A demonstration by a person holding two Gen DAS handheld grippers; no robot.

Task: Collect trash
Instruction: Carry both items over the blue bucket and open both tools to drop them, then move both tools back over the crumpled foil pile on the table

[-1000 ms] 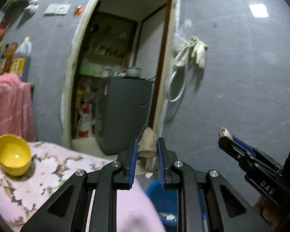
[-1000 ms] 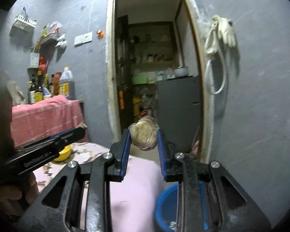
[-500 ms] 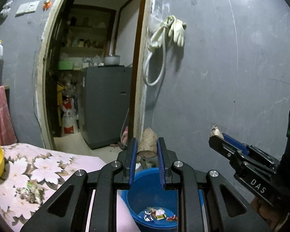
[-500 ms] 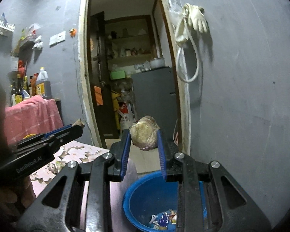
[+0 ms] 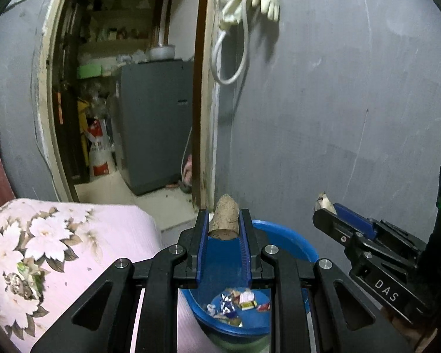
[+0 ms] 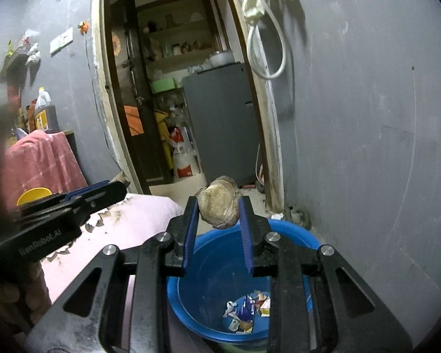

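My left gripper (image 5: 224,220) is shut on a brown stubby piece of trash (image 5: 224,217) and holds it above the blue bucket (image 5: 291,244). My right gripper (image 6: 219,209) is shut on a crumpled brownish wad (image 6: 219,202) above the same blue bucket (image 6: 294,232). Several wrappers (image 6: 247,311) lie in the bucket's bottom; they also show in the left wrist view (image 5: 238,303). Each gripper shows in the other's view: the right one (image 5: 323,206) at right, the left one (image 6: 117,186) at left.
A table with pink floral cloth (image 5: 73,235) is left of the bucket. A grey wall (image 5: 338,103) stands right behind the bucket. An open doorway (image 5: 132,88) leads to a grey fridge (image 5: 155,123). Gloves and a hose (image 5: 250,6) hang on the wall. A yellow bowl (image 6: 33,194) sits on the table.
Both grippers have swung right from over the table to above the blue bucket, still holding their pieces. The bucket's inside and its wrappers have come into view.
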